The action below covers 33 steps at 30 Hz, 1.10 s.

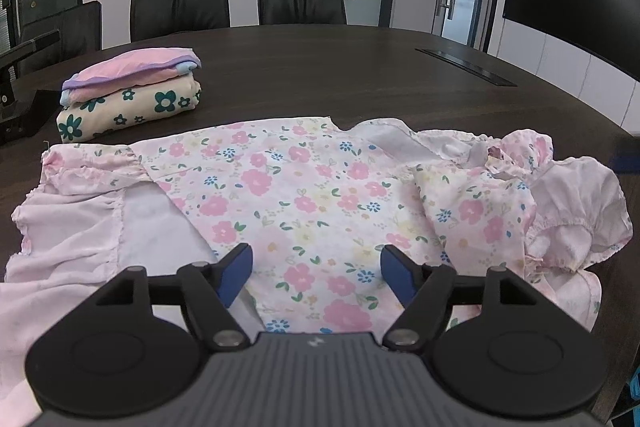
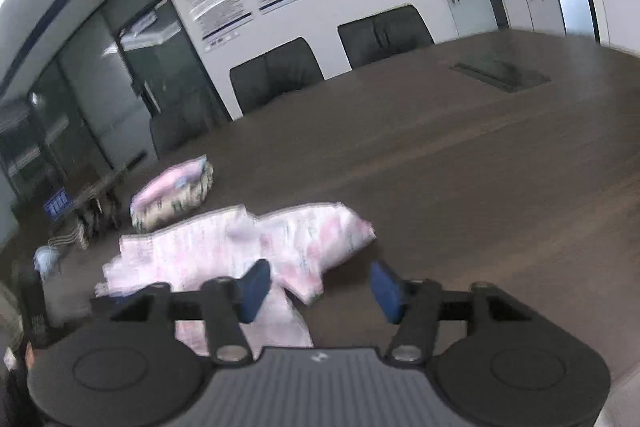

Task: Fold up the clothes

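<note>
Left gripper point(image 1: 316, 263): I am holding its fingers spread, pinching nothing, above the floral dress point(image 1: 304, 195) lying on the table point(image 1: 360, 75). Right gripper point(image 2: 318, 289): fingers spread, empty; dress point(image 2: 224, 251) ahead-left. Folded clothes point(image 1: 128, 95) lying beyond, left.

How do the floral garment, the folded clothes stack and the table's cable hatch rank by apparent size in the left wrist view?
1. floral garment, largest, though nearest the camera.
2. folded clothes stack.
3. cable hatch, a thin strip; it lies farther off, so true size against the stack is unsure.
</note>
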Available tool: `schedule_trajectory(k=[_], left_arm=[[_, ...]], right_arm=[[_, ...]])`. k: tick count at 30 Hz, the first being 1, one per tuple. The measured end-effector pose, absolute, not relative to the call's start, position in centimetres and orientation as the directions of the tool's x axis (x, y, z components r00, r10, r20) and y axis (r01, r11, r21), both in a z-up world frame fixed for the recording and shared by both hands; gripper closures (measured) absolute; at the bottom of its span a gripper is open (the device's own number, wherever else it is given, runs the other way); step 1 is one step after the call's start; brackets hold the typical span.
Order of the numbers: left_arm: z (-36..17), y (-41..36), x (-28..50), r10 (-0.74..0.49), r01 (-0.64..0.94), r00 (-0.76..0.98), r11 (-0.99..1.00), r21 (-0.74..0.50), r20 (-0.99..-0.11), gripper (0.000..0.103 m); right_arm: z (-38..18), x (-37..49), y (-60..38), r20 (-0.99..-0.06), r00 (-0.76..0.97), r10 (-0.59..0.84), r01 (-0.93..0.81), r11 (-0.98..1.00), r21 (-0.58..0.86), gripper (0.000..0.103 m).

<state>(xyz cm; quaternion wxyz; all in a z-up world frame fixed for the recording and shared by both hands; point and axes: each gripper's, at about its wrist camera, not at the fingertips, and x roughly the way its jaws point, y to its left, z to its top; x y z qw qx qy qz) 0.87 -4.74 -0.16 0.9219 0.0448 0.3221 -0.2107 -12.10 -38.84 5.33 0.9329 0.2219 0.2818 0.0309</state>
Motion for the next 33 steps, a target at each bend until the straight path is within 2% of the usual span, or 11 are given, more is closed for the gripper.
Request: schedule_trajectory(k=[4,5,6,7,13,16,21,27,30,32,33], left_arm=[[-0.2,-4.8,0.8,-0.365,0.422,0.702,0.905,-0.056,-0.612,0.030],[-0.1,-4.8,0.8,-0.366,0.423,0.701,0.904,-0.056,-0.612,0.030],[-0.1,-4.8,0.8,-0.367,0.424,0.701,0.904,-0.056,-0.612,0.030],[-0.1,-4.8,0.8,-0.368,0.425,0.700,0.903,-0.056,-0.612,0.030],[-0.1,-4.9,0.7,-0.378,0.443,0.694,0.895,-0.050,-0.613,0.028],[-0.2,-4.8,0.7,-0.382,0.449,0.691,0.892,-0.050,-0.614,0.028],[-0.2,-4.8,0.6,-0.385,0.454,0.689,0.890,-0.048,-0.614,0.028],[-0.1,-5.0,0.5,-0.386,0.460,0.687,0.887,-0.042,-0.615,0.027],[-0.2,-5.0,0.6,-0.386,0.461,0.687,0.886,-0.041,-0.616,0.026],[-0.2,-5.0,0.6,-0.387,0.461,0.687,0.886,-0.044,-0.615,0.026],[-0.1,-5.0,0.6,-0.387,0.460,0.687,0.887,-0.045,-0.615,0.026]], right_arm=[[3.7,-5.2,-39.2,-0.640,0.741,0.205,0.138,0.886,0.443,0.057],[3.1,-3.6,-39.2,-0.666,0.714,0.214,0.145,0.886,0.440,0.067],[2.8,-2.2,-39.1,-0.679,0.699,0.225,0.128,0.894,0.428,0.100],[2.8,-1.2,-38.9,-0.683,0.693,0.229,0.102,0.907,0.408,0.103],[4.4,4.9,-37.8,-0.612,0.785,-0.096,0.087,0.995,-0.044,0.101],[4.4,7.3,-38.3,-0.648,0.752,-0.122,0.090,0.993,-0.082,0.089],[7.3,2.0,-39.2,-0.595,0.803,0.004,0.055,0.995,0.081,0.060],[5.7,-5.8,-39.4,-0.547,0.733,0.403,-0.167,0.887,0.430,0.059],[4.4,-6.8,-38.6,-0.542,0.703,0.461,-0.177,0.851,0.494,0.060],[3.7,-7.1,-37.9,-0.566,0.700,0.435,-0.159,0.868,0.471,0.096],[3.7,-7.7,-37.9,-0.561,0.714,0.419,-0.146,0.873,0.466,0.102]])
